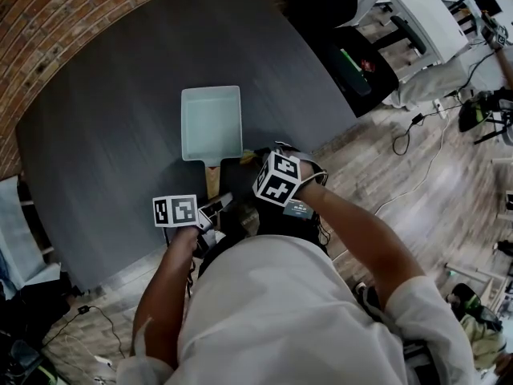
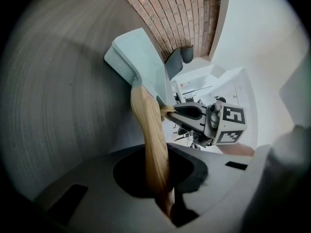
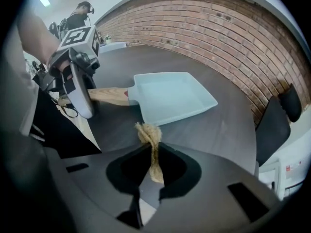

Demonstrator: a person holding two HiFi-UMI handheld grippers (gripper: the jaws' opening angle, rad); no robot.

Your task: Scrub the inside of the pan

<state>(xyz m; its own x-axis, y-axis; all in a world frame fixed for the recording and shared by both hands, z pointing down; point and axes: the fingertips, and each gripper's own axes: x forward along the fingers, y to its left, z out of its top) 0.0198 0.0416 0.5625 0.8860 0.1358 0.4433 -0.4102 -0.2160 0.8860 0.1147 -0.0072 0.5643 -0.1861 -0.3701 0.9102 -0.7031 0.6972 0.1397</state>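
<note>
We see a pale blue-green rectangular pan (image 1: 211, 123) lying flat on a dark grey round table (image 1: 112, 119), toward the table's near side, w/ its light wooden handle (image 1: 212, 180) pointing at the near edge, i.e. at us. The left gripper (image 1: 218, 203) comes in from the near side & is clamped on that handle. In the left gripper view the wood runs straight btwn the jaws, which press tight on its end, & the pan body lies beyond. Its marker cube (image 1: 175, 211) sits just left of the handle.

The right gripper (image 3: 154, 165) is to the right of the handle, pointing steeply down, jaws closed on a thin tan fibrous scrub strip (image 3: 148, 135). The strip sticks out past the jaw tips & ends in a bunched tuft. In the right gripper view that tuft sits at the pan's near rim, by the near right corner. We can't tell if it touches the rim or the table. The right marker cube (image 1: 278, 177) is just right of the handle, near that same corner.

Around: a red brick wall (image 1: 72, 14) curves round the table's far & left side. A wooden floor (image 1: 425, 183) lies to the right w/ cables (image 1: 417, 159) on it. A black chair (image 3: 278, 123) stands at the table's far right. Our white shirt (image 1: 272, 311) fills the near part of the head view.
</note>
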